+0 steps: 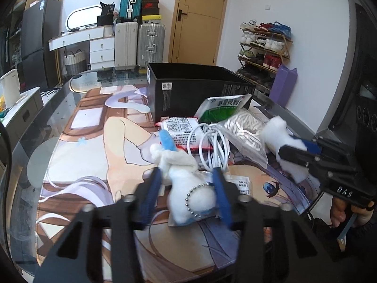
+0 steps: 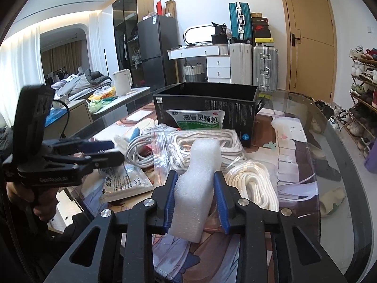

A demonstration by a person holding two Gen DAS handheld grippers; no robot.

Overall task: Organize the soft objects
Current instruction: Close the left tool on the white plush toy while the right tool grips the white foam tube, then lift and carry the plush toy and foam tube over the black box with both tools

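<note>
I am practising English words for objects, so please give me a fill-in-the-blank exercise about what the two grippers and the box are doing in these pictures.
1. The right gripper is shut on a white piece of ____.
2. The left gripper is open around a white plush toy that carries a ball ____.
3. The black box behind the medicine packet has its top ____.
4. The white rope lies coiled inside a clear plastic ____.

Missing words: foam; chain; open; bag

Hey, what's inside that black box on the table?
Neither view shows anything in the black box: only its dark inner walls near the rim are visible. Its floor is hidden by the front wall and the green medicine packet leaning against it.
</note>
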